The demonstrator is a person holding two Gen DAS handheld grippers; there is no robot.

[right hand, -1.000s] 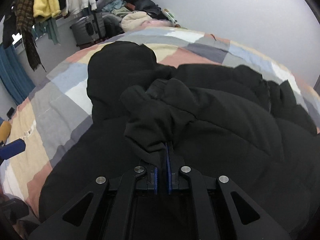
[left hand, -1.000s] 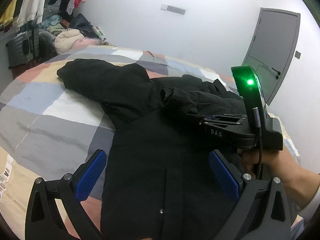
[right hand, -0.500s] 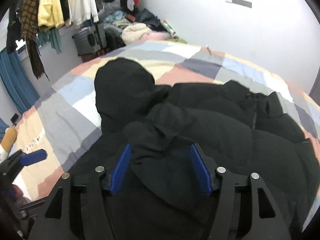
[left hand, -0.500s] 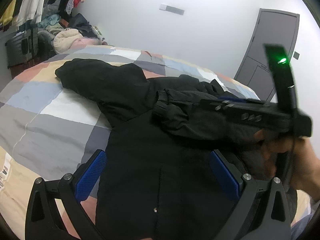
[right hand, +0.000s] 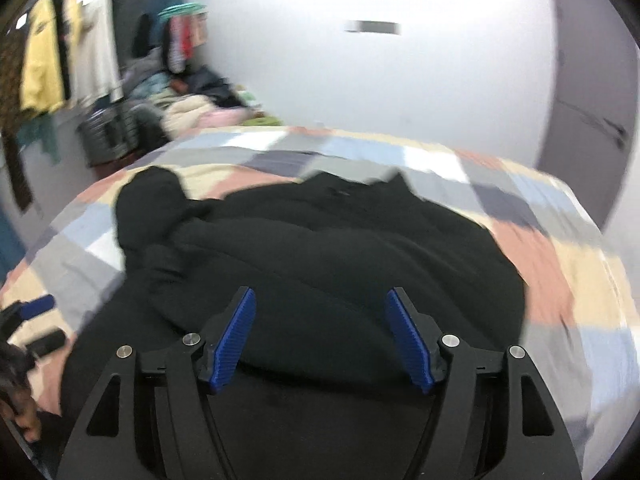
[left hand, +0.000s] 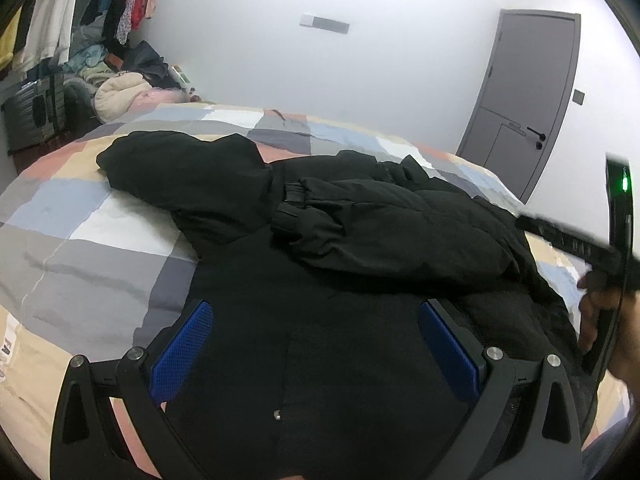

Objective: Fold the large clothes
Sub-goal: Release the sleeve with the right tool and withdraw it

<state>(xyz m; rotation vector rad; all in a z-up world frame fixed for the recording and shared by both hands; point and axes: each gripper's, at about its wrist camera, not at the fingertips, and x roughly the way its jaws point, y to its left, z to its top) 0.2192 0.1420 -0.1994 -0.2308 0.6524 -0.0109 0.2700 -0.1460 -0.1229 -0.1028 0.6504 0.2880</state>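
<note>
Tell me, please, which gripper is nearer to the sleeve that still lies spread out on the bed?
Left. The left gripper hovers open over the black jacket, on the same side as the spread sleeve. The right gripper, also open, is beyond the folded sleeve.

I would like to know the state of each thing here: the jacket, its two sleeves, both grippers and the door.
Black jacket: lying flat on the bed.
Right sleeve: folded across the body.
Left sleeve: spread out on the quilt, unfolded.
Left gripper: open, empty.
Right gripper: open, empty.
Door: closed.
</note>
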